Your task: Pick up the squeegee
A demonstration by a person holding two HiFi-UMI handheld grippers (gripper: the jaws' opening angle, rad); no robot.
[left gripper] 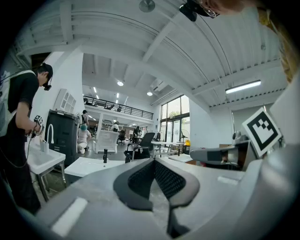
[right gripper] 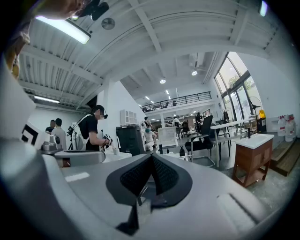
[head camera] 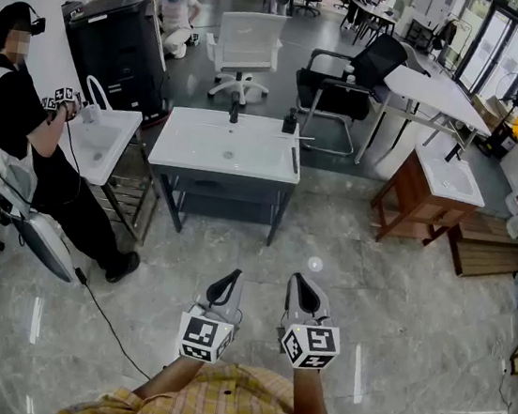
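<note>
Both grippers are held close to my body, low in the head view, over the marble floor. My left gripper (head camera: 227, 283) (left gripper: 153, 161) is shut with nothing between its pads. My right gripper (head camera: 303, 286) (right gripper: 151, 157) is shut too and holds nothing. Both point toward a white sink counter (head camera: 191, 150) a few steps ahead. On the counter are a dark faucet (head camera: 234, 109) and a small dark bottle (head camera: 291, 121). A thin dark strip (head camera: 296, 158) lies along the counter's right edge; it is too small to tell whether it is the squeegee.
A person (head camera: 16, 113) with grippers stands at a small white sink (head camera: 106, 148) on the left, with a cable (head camera: 103, 313) trailing on the floor. A wooden sink cabinet (head camera: 426, 200) stands at the right. Behind the counter are office chairs (head camera: 247, 48), a desk (head camera: 435, 92) and a black cabinet (head camera: 115, 45).
</note>
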